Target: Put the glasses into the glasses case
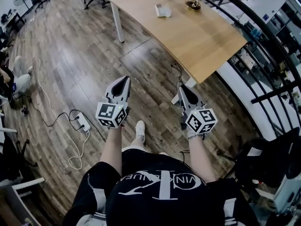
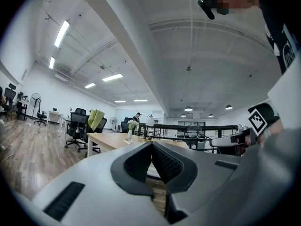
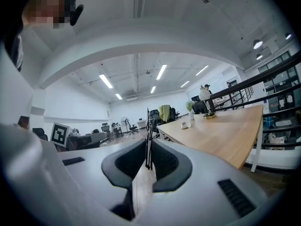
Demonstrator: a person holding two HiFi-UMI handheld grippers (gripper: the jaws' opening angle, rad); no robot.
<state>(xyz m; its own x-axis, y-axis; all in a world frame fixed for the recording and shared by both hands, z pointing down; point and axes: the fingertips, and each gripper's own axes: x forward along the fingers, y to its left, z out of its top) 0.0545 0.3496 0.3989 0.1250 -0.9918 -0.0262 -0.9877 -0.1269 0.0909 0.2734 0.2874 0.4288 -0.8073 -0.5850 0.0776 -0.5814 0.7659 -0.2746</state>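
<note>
Head view: we're standing well short of the wooden table [image 1: 211, 36] with the white glasses case [image 1: 162, 11] on it. Left gripper [image 1: 124, 80] is closed on nothing, and right gripper [image 1: 182, 88] pinches the thin black glasses [image 3: 147, 140] edge-on.

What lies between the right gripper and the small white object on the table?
In the head view: wooden floor with a thin cable, then bare tabletop, between the right gripper and the white object.
</note>
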